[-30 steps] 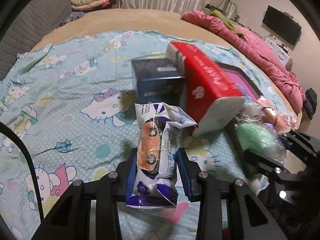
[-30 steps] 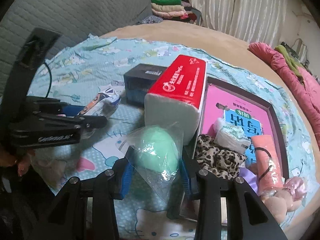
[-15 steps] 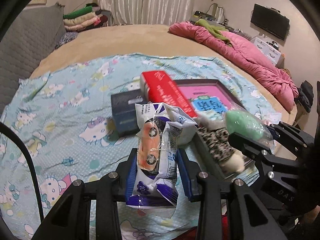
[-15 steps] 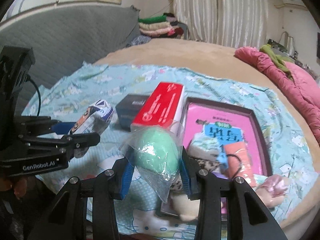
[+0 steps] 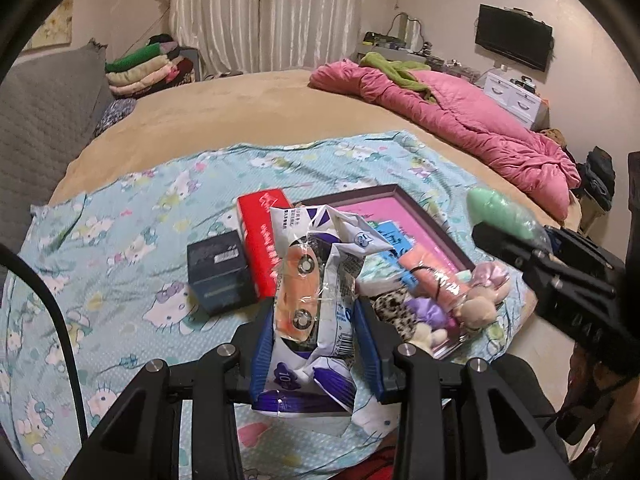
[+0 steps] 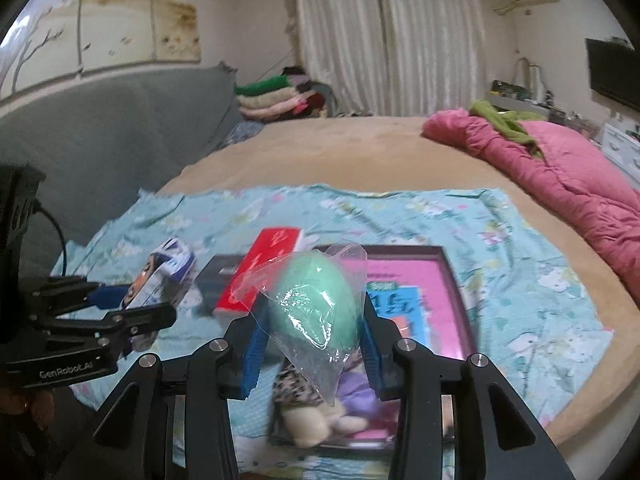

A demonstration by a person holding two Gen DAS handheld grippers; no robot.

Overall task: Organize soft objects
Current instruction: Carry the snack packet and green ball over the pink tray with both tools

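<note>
Gripping tissue pack [image 5: 312,312] and green sponge [image 6: 316,300] above bed [image 5: 240,120]

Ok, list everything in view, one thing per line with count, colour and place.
Tissue pack: one, white and purple, between the left gripper's fingers.
Green sponge: one, mint, in clear wrap, between the right gripper's fingers.
Red tissue box: one, red and white, on the sheet.
Dark box: one, navy, left of the red box.
Tray: one, pink with dark frame, on the sheet, holding soft items.
Sheet: one, light blue, cartoon print, on the bed.
Quilt: one, pink, far right.
Left gripper: black, blue pads.
Right gripper: black, blue pads.
</note>
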